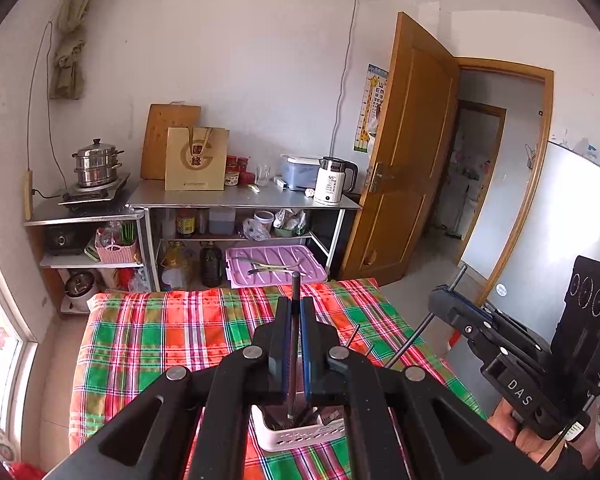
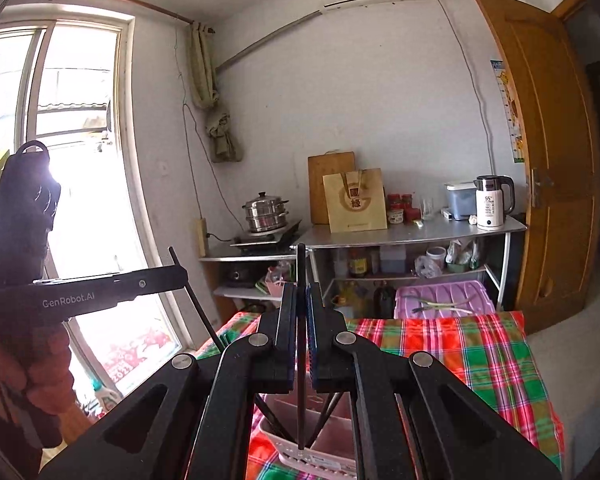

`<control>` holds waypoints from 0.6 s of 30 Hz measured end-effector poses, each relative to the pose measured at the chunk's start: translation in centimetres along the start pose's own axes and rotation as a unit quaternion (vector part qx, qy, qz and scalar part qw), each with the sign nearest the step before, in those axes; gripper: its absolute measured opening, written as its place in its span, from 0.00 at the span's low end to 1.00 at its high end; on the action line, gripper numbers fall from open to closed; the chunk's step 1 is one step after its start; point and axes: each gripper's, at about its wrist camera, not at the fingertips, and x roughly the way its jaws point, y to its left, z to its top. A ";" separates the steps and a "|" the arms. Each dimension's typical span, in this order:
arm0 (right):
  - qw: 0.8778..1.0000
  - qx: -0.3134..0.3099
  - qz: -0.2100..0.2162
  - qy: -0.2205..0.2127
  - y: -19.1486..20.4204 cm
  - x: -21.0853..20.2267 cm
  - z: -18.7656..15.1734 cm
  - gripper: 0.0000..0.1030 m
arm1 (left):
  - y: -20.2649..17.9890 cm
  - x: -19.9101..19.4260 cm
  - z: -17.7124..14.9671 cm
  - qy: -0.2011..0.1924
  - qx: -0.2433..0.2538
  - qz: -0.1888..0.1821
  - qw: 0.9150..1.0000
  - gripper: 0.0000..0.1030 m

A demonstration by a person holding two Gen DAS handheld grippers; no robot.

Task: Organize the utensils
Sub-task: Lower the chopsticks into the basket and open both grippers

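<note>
Up close, the left tool (image 1: 296, 312) is clenched on a dark chopstick (image 1: 295, 288), held upright above a white perforated basket (image 1: 300, 434) near the front edge of the plaid-covered desk (image 1: 172, 332). Likewise, the right tool (image 2: 301, 300) grips another dark chopstick (image 2: 301, 264) over a pink basket (image 2: 320, 460) holding more chopsticks.

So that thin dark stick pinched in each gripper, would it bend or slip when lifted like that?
Probably stiff: the chopstick in the left gripper stays dead straight though held only partway along. Likely light, since the narrow pads carry it alone. It might pivot or slide, as it looks smooth and slim. The right gripper holds its chopstick equally straight above the white basket.
</note>
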 end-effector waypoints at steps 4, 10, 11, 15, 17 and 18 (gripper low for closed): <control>1.000 0.001 -0.003 0.003 -0.2 1.2 -0.7 0.04 | 0.8 1.2 -0.5 0.004 -0.005 -0.002 1.000 0.04; 1.000 -0.001 -0.003 0.021 -0.5 2.7 -2.5 0.04 | 1.7 3.5 -1.9 0.023 -0.007 -0.001 1.000 0.04; 1.000 -0.003 -0.004 0.025 -0.6 2.9 -2.8 0.04 | 1.9 3.9 -2.2 0.027 -0.008 -0.003 1.000 0.04; 0.999 -0.005 -0.004 0.036 -0.7 3.2 -3.8 0.04 | 2.3 5.1 -3.3 0.040 -0.009 -0.003 0.999 0.04; 0.999 -0.005 -0.005 0.047 -0.9 3.6 -4.7 0.04 | 2.4 5.6 -3.9 0.047 -0.011 -0.004 0.999 0.04; 0.999 -0.006 -0.005 0.051 -0.9 3.7 -5.0 0.04 | 2.5 5.9 -4.2 0.050 -0.011 -0.003 0.999 0.04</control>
